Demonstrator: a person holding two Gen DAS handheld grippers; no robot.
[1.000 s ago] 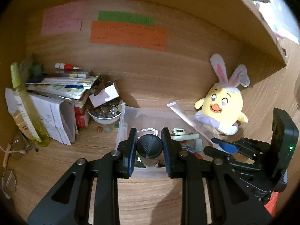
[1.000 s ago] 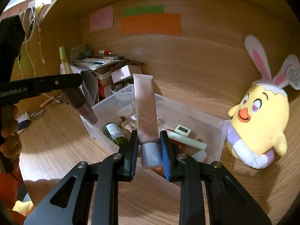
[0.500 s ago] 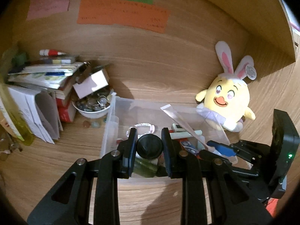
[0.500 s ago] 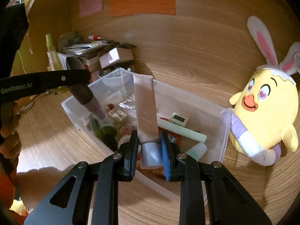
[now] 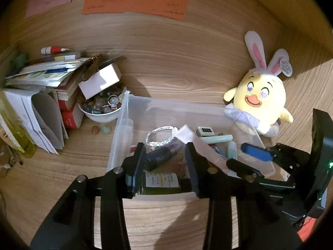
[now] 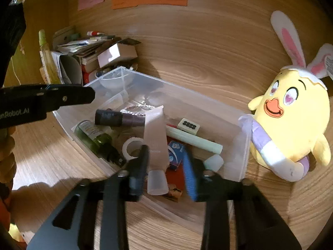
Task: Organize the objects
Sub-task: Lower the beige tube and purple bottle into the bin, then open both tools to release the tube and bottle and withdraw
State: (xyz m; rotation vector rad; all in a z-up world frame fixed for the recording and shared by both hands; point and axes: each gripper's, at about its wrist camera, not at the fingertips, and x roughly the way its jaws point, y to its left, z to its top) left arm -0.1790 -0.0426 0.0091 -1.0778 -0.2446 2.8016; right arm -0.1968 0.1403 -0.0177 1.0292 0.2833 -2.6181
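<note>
Hovering over the clear bin [image 5: 124,125], both grippers have their jaws spread wide and grip nothing. Left gripper [image 5: 164,162] hangs above the bin's near-left end; between its fingers you can see the dark bottle [image 5: 160,158] lying on its side inside, just above a green bottle [image 5: 162,184] with a pale label. Right gripper [image 6: 166,164] sits over the near edge, and the pink tube [image 6: 155,137] lies in the bin between its fingers, cap [image 6: 157,182] toward the camera, touching neither pad as far as the blur allows. Around the tube: a white tape ring [image 6: 131,148], a blue packet [image 6: 175,155], a pale green stick [image 6: 193,140], a mahjong tile [image 6: 189,126]. Beside the bin's right end stands the yellow plush [image 6: 291,120]; on the left, a bowl of stones [image 5: 102,108] and a stack of books [image 5: 45,79].
</note>
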